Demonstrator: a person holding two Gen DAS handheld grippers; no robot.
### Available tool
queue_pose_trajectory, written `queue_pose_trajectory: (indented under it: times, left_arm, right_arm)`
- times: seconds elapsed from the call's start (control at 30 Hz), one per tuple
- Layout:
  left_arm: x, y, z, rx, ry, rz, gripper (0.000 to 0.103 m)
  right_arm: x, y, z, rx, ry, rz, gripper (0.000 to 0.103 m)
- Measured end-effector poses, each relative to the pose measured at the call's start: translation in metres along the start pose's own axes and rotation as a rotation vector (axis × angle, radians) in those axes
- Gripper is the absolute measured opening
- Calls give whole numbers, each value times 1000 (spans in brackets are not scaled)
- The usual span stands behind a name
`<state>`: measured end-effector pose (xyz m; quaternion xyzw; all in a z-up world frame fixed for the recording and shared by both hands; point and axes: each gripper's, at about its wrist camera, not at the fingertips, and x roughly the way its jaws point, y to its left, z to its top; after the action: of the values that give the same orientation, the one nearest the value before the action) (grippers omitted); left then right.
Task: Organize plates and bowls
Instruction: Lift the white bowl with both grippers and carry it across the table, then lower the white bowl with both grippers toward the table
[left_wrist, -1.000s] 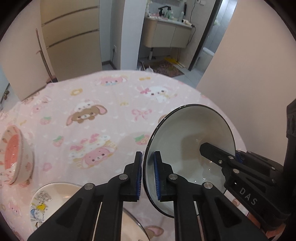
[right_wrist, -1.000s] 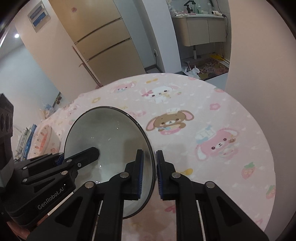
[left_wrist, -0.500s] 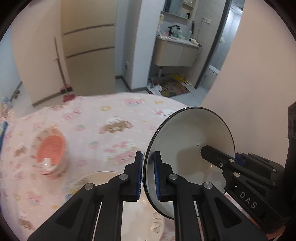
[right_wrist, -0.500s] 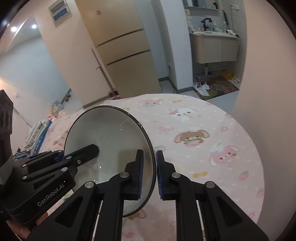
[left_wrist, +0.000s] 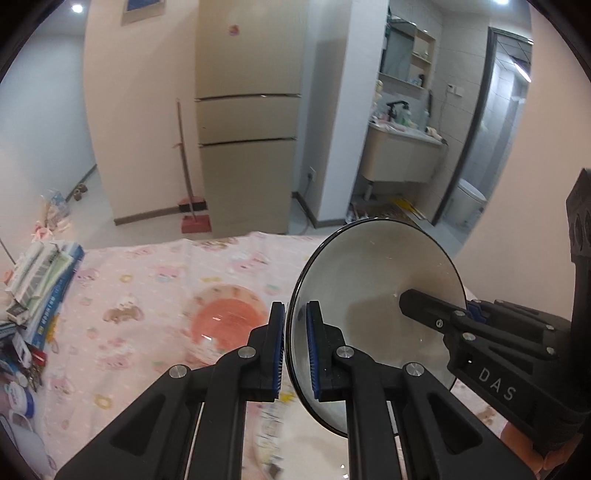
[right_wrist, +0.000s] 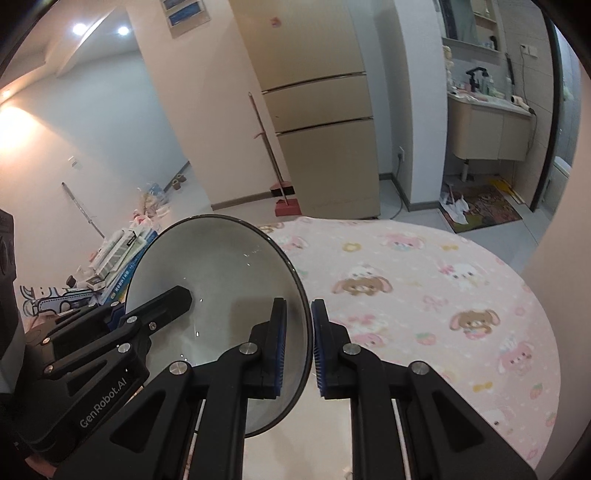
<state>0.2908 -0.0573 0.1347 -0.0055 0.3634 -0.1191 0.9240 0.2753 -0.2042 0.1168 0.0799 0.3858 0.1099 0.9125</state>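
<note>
Left wrist: bowl (left_wrist: 373, 280) rim btwn gripper (left_wrist: 295, 350) pads.

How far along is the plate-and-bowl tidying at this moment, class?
Done: nothing visibly stacked. In hand: the left gripper and right gripper both clamp the rim of the dark-rimmed bowl, held above the pink tablecloth. Left: setting it down; the pink bowl sits alone; a blurred patterned plate lies below.

R tongs (right_wrist: 298, 345) clamp bowl (right_wrist: 218, 280) rim, L tongs (right_wrist: 173, 295) opposite, above table (right_wrist: 424, 295)
</note>
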Motion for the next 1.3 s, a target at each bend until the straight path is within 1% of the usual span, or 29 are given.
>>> queue_pose_trajectory:
  times: [0.07,0.17,0.27,0.33,0.4,0.47,0.57,0.7,0.73,0.8,0.9,1.1,1.3]
  left_arm:
    - [2,18,1,-17,-15,15,12]
    - [4,54,2,-79,-38,13,12]
    - [9,83,3,-123,-48,28,12]
    - [15,99,5,-147,-46,37,12]
    - [21,108,4,-151,-42,44,12]
    - [30,113,0,-157,-31,47,12]
    - [47,116,-3,-152,6,75,12]
    - [65,121,-6,-150,44,83,13]
    - [70,122,-7,-149,59,80,13]
    - [79,125,-9,-155,78,70,12]
    - [96,131,-13,-168,114,64,13]
    - [120,134,-19,-171,163,90,13]
    - [136,143,-23,-174,197,102,13]
  right_arm:
    - [11,14,8,-12,-3,11,13]
    - [27,38,21,-39,-3,24,13]
    - [42,60,28,-70,-5,47,13]
    - [54,69,29,-72,-3,56,13]
    - [67,76,29,-67,3,53,13]
    - [76,81,26,-69,3,20,13]
    - [93,87,19,-88,13,-16,14]
    - [118,79,17,-45,78,6,14]
    - [120,78,17,-42,81,8,14]
    - [124,79,16,-60,87,-16,14]
    - [132,77,15,-44,105,-16,14]
    - [155,76,11,-47,152,-45,14]
    - [176,74,5,-37,204,-52,14]
